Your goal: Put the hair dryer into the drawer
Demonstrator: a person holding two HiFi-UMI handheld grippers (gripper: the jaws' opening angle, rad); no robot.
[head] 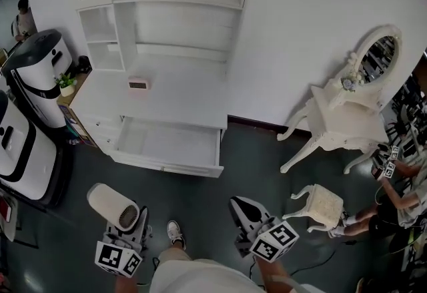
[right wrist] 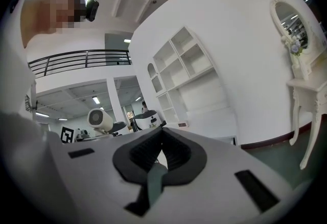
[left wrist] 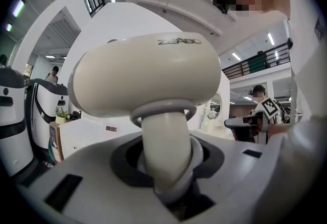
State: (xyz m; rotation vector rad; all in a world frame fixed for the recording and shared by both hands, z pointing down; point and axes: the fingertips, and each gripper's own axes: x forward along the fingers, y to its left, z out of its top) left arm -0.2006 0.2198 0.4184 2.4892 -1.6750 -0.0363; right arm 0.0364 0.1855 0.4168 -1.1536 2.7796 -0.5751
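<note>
The cream hair dryer (head: 112,204) is at the lower left of the head view, its handle clamped in my left gripper (head: 131,223). In the left gripper view the dryer's barrel (left wrist: 148,75) fills the middle and its handle runs down between the jaws of the left gripper (left wrist: 168,179). The white desk's drawer (head: 167,166) stands pulled open ahead of me, with nothing visible in it. My right gripper (head: 241,209) hangs at the lower middle. Its pads meet at the tips, with nothing between them in the right gripper view (right wrist: 161,133).
A pink clock (head: 138,85) sits on the desk top (head: 180,101) under white shelves. Two white machines (head: 37,78) stand at the left. A white dressing table (head: 350,126) with an oval mirror and a stool (head: 324,205) stand at the right, beside a crouching person (head: 400,191).
</note>
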